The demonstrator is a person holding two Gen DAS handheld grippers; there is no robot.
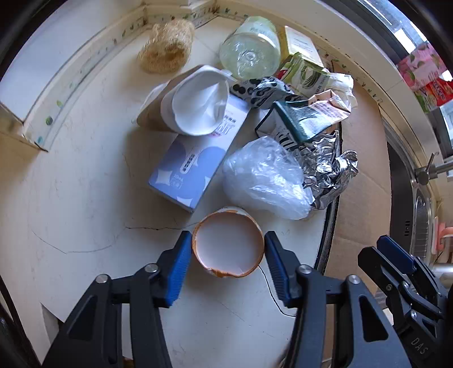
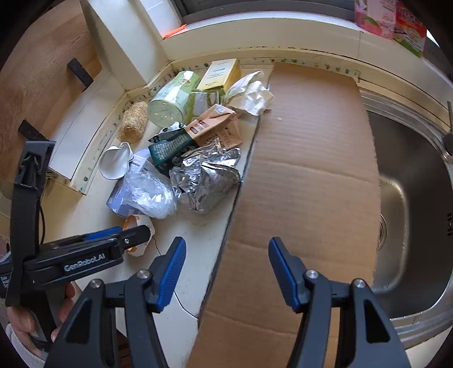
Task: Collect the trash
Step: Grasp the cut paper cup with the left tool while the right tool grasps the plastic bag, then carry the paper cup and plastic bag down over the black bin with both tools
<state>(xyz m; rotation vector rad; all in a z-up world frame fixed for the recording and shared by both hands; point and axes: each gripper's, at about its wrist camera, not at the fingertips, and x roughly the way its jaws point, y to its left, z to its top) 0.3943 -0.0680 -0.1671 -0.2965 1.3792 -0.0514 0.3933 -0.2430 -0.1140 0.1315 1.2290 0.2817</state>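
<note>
A pile of trash lies on the white counter. An orange paper cup (image 1: 228,244) lies on its side, mouth toward me, between the open fingers of my left gripper (image 1: 228,263); the blue pads stand just beside its rim. Behind it lie a blue-white carton (image 1: 195,158), a crushed white cup (image 1: 198,103), a clear plastic bag (image 1: 264,177), crumpled foil (image 1: 331,169) and a plastic bottle (image 1: 250,48). My right gripper (image 2: 227,271) is open and empty over the cardboard sheet (image 2: 311,175). The left gripper (image 2: 133,236) shows at the cup (image 2: 138,223) in the right wrist view.
A loofah (image 1: 165,46) lies near the back wall ledge. A steel sink (image 2: 410,198) sits right of the cardboard. Green and brown cartons (image 2: 215,130) and crumpled paper (image 2: 250,94) lie at the pile's back. Colourful packets (image 2: 396,22) stand on the window sill.
</note>
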